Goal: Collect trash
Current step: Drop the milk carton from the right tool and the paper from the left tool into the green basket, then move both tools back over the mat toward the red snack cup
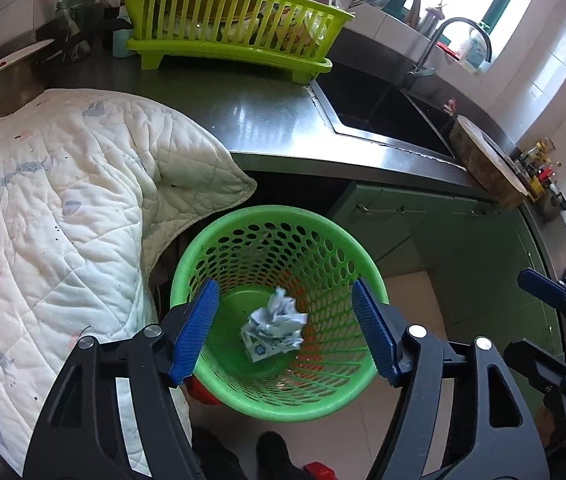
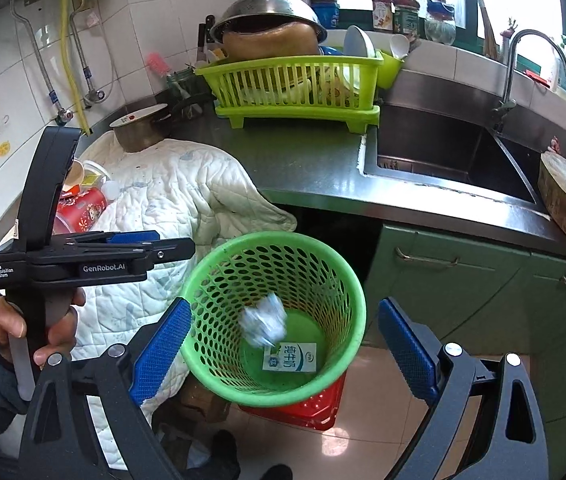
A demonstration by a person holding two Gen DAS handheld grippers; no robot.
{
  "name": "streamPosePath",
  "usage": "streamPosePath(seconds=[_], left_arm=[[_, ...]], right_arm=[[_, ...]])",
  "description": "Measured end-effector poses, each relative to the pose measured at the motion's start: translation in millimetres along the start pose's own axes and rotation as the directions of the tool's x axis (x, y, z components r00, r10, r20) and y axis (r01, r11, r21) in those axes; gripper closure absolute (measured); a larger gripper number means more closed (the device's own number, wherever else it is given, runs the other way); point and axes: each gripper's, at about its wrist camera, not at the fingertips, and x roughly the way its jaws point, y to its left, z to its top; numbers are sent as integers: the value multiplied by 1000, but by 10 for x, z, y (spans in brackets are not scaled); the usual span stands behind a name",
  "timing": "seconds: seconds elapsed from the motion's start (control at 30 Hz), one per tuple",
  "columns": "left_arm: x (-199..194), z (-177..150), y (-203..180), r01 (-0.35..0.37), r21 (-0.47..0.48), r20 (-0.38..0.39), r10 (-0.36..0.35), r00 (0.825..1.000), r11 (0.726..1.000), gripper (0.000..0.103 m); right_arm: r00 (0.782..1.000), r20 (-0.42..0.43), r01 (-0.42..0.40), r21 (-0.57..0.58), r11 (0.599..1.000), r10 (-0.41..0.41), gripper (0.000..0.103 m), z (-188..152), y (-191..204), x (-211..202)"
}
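The left gripper (image 1: 285,332) hangs nearest, jaws wide apart and empty over the green perforated plastic waste basket (image 1: 335,396) on the floor. A crumpled blue-and-white paper wad (image 1: 277,316) is inside it, above a flattened milk carton (image 2: 290,357). The right gripper (image 2: 285,354) also stands open and empty. Left on the bench's quilted white cloth (image 1: 75,216), a red printed paper cup (image 2: 83,206) and other containers probably await collection.
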Motion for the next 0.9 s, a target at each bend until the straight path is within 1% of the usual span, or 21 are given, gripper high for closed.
streamPosePath(seconds=[0.13,0.27,0.37,0.5,0.6,0.73,0.8,0.9], left_arm=[[-93,1,107,-21,-25,11,21,1000,999,34],[-275,-38,279,-77,-43,39,79,996,996,34],[-462,-69,475,-120,-77,67,125,990,990,34],[-739,-117,810,-171,-149,101,187,977,974,34],[-993,-186,1098,-210,-210,128,239,963,955,34],[-1286,-290,1426,-263,-270,154,311,938,926,34],[-1435,-358,1606,-293,-303,161,352,922,907,34],[-1627,-472,1881,-321,-355,162,396,904,878,34]], right_arm=[[1000,9,-14,-20,1000,15,11,55,62,-4],[999,16,-32,-51,998,33,11,115,168,20],[999,15,-49,-74,996,50,11,168,276,79],[996,5,-85,-123,989,87,11,258,519,198],[993,-2,-117,-169,979,119,11,333,745,306],[986,-10,-163,-241,957,165,11,415,1107,447],[981,-21,-192,-264,945,193,11,454,1292,523],[970,-48,-242,-280,929,239,11,531,1559,652]])
